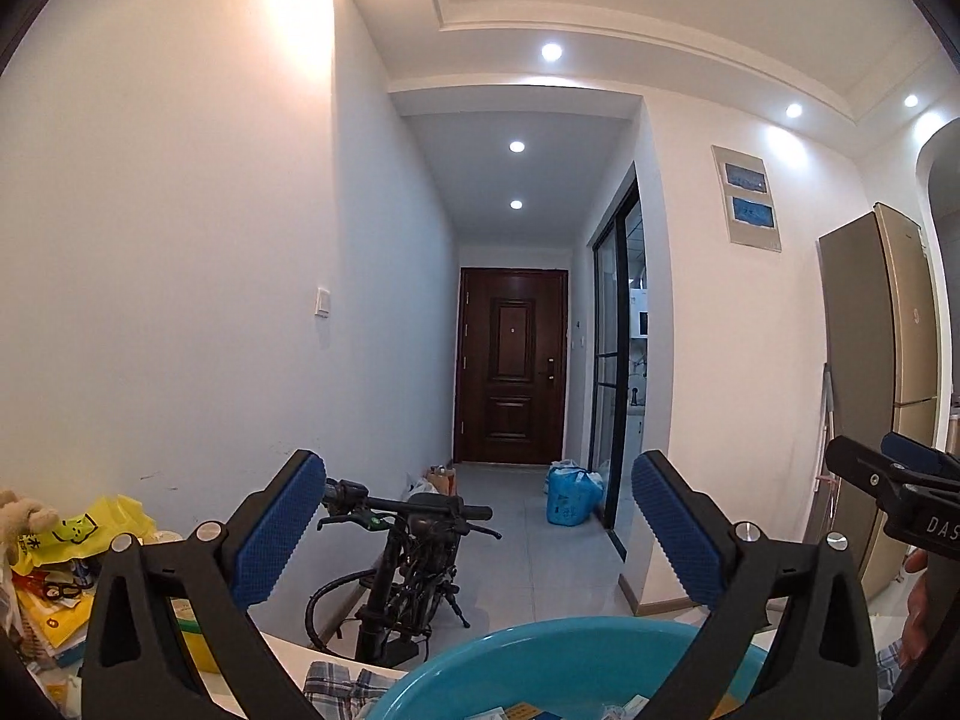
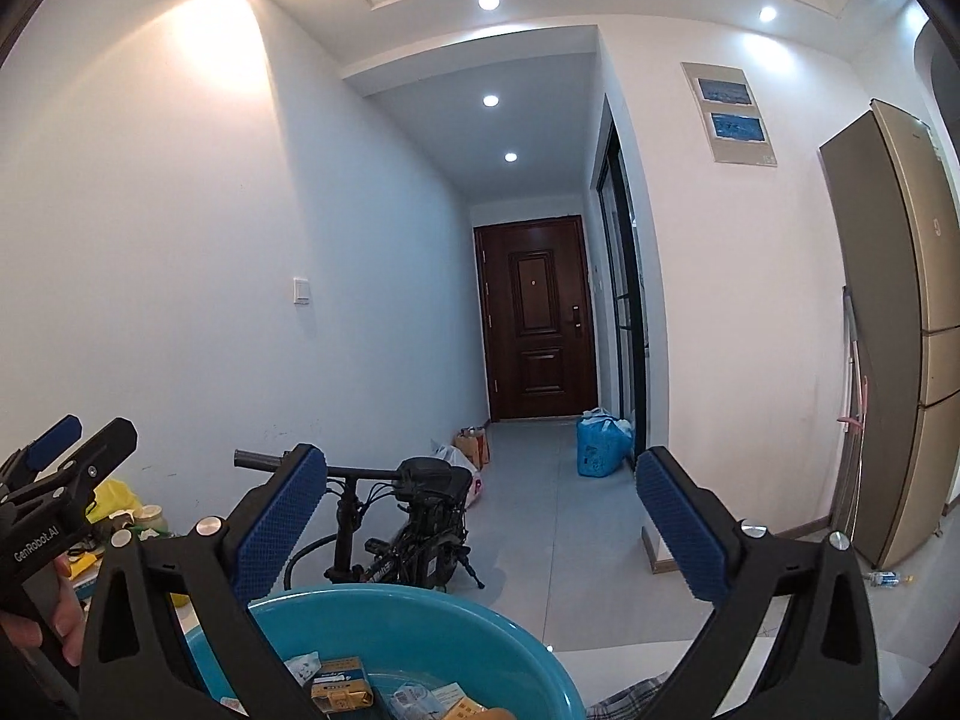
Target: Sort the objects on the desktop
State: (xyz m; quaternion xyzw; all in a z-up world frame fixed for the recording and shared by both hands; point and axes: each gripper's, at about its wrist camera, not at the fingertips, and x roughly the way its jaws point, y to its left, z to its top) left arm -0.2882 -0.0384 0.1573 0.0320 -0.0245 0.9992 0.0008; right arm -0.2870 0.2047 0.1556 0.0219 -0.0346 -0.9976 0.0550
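A teal plastic basin (image 1: 540,654) sits at the bottom of the left wrist view and shows in the right wrist view (image 2: 420,618) too. It holds several small packets and a yellow box (image 2: 339,687). My left gripper (image 1: 480,528) is open and empty, raised above the basin and pointing down the hallway. My right gripper (image 2: 480,525) is open and empty, also held above the basin. Each gripper shows at the edge of the other's view: the right gripper (image 1: 900,480) and the left gripper (image 2: 60,468).
A white table (image 2: 630,669) carries a plaid cloth (image 1: 342,687). A pile of yellow bags and clutter (image 1: 72,546) lies at the left. A black folding bike (image 1: 408,570) stands behind the table. A fridge (image 2: 894,324) stands at the right, a blue bag (image 2: 600,444) on the hallway floor.
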